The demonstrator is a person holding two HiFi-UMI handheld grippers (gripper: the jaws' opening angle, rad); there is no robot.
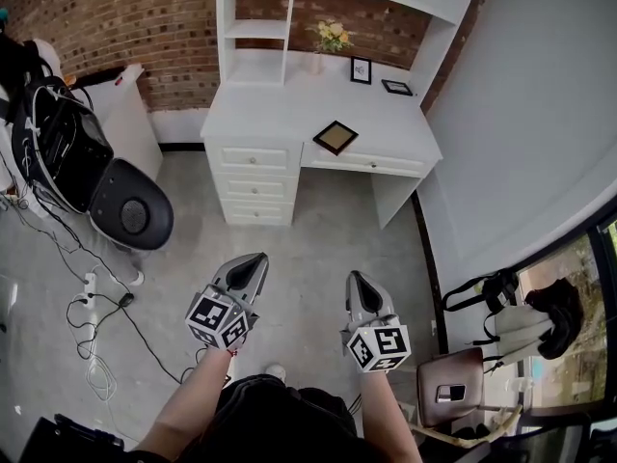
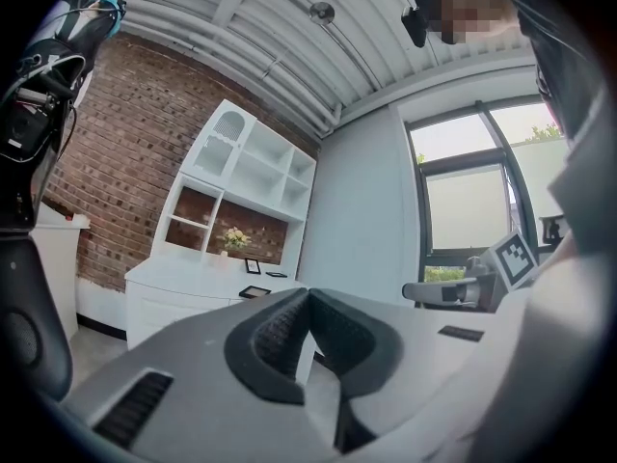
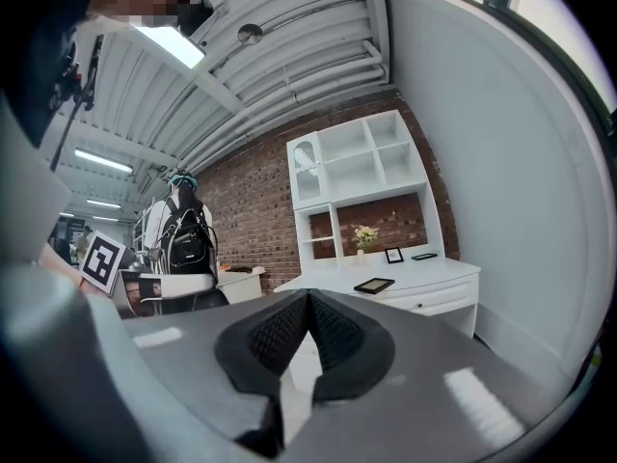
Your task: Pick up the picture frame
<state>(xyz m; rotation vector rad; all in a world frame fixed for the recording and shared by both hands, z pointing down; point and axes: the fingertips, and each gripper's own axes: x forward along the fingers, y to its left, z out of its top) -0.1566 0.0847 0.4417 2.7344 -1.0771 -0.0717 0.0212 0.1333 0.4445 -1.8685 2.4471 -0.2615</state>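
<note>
Left gripper [image 1: 258, 259] and right gripper [image 1: 356, 278] (jaws together) face picture frame [image 1: 335, 137].

The picture frame [image 1: 335, 137] on the table [image 1: 280, 109] is too small to show its content; likewise the small upright frame [image 1: 361, 69]. The lower edge cuts off the person's torso [image 1: 275, 418].

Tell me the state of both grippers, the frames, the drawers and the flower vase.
Left gripper: shut, empty.
Right gripper: shut, empty.
Dark square picture frame with tan picture: flat on the white desk, untouched.
Small black frame: standing upright.
Thin black frame: lying flat.
White desk drawers: shut.
Vase of yellow flowers: upright.
</note>
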